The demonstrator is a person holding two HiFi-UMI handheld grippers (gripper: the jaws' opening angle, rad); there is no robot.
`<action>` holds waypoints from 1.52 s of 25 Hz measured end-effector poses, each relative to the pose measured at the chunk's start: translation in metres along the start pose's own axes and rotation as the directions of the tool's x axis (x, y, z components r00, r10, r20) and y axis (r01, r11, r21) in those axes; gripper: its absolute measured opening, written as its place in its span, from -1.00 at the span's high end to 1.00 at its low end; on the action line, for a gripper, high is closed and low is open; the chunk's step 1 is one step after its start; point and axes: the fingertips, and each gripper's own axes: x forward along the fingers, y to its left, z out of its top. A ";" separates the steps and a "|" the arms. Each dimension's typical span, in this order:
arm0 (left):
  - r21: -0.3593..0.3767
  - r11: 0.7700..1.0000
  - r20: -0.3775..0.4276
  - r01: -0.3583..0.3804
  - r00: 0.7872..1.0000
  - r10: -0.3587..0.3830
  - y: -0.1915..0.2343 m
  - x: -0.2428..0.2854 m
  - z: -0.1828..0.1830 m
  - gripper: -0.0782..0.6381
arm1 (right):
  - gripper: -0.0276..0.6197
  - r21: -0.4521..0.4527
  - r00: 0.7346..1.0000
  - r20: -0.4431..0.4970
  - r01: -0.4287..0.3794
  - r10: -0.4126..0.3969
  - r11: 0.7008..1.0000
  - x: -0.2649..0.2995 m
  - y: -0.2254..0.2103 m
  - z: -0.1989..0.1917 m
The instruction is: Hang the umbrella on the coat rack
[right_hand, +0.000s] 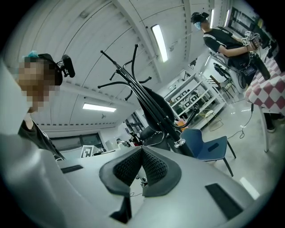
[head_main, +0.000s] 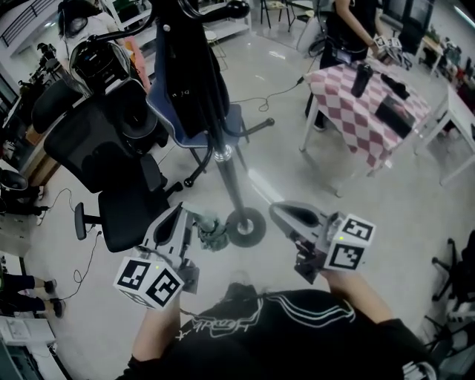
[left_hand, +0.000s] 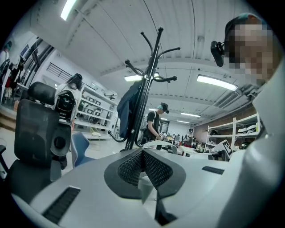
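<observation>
A black coat rack point(head_main: 236, 189) stands on a round base on the floor ahead of me. A dark folded umbrella point(head_main: 189, 74) hangs along its pole from the top hooks. In the left gripper view the rack point(left_hand: 149, 80) rises straight ahead with the dark fabric point(left_hand: 127, 109) on its left side. The right gripper view shows the rack point(right_hand: 129, 75) and the umbrella point(right_hand: 158, 109) tilted across the picture. My left gripper point(head_main: 189, 213) point(left_hand: 142, 153) and right gripper point(head_main: 279, 211) point(right_hand: 141, 151) are both shut with nothing held, on either side of the base and apart from the rack.
Black office chairs point(head_main: 111, 148) crowd the left and a blue chair point(head_main: 230, 122) stands behind the rack. A checkered table point(head_main: 364, 104) with dark items and a person point(head_main: 352, 22) are at the back right. A small crumpled grey thing point(head_main: 211, 234) lies by the base.
</observation>
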 end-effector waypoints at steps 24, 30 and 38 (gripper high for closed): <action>0.022 0.996 -0.065 0.081 0.995 -0.079 0.061 0.055 0.002 0.79 | 0.88 0.025 0.991 0.048 0.124 -0.125 0.992 0.036 -0.031 0.005; 0.023 0.995 -0.077 0.102 0.992 -0.100 0.066 0.066 0.002 0.79 | 0.88 0.038 0.986 0.059 0.154 -0.156 0.987 0.034 -0.037 0.005; 0.023 0.992 -0.092 0.122 0.989 -0.120 0.073 0.080 0.002 0.79 | 0.88 0.046 0.980 0.065 0.186 -0.188 0.982 0.034 -0.044 0.005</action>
